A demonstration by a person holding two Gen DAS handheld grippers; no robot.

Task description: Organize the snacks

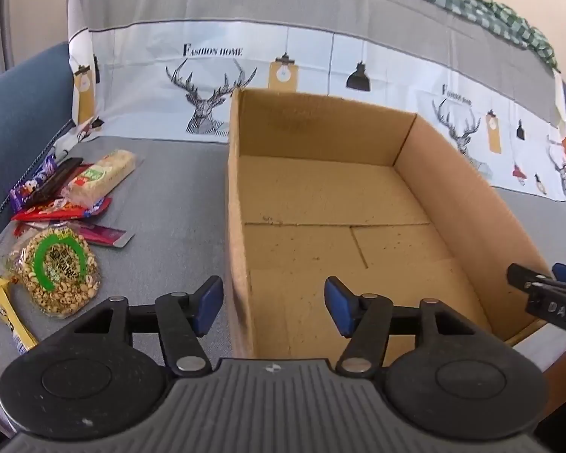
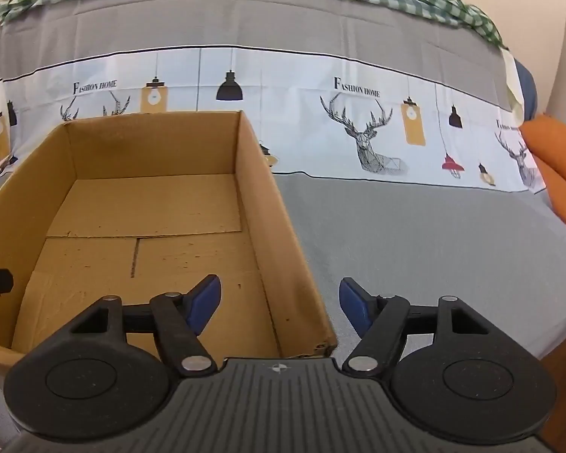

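Already both tongs gaped, empty — left gripper (image 1: 273,307) straddled left wall of open brown cardboard box (image 1: 234,204), right gripper (image 2: 279,307) right wall; heaped snack packets (image 1: 62,222) at ten o'clock — descent risked snagging, shoving box.

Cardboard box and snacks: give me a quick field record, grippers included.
box: open brown cardboard box on grey cloth, nothing inside
snacks: pile of wrapped packets left of the box, on the cloth
nearest snack: round clear bag of puffed grains with green label
left gripper: open, empty, straddling the box's left wall
right gripper: open, empty, straddling the box's right wall
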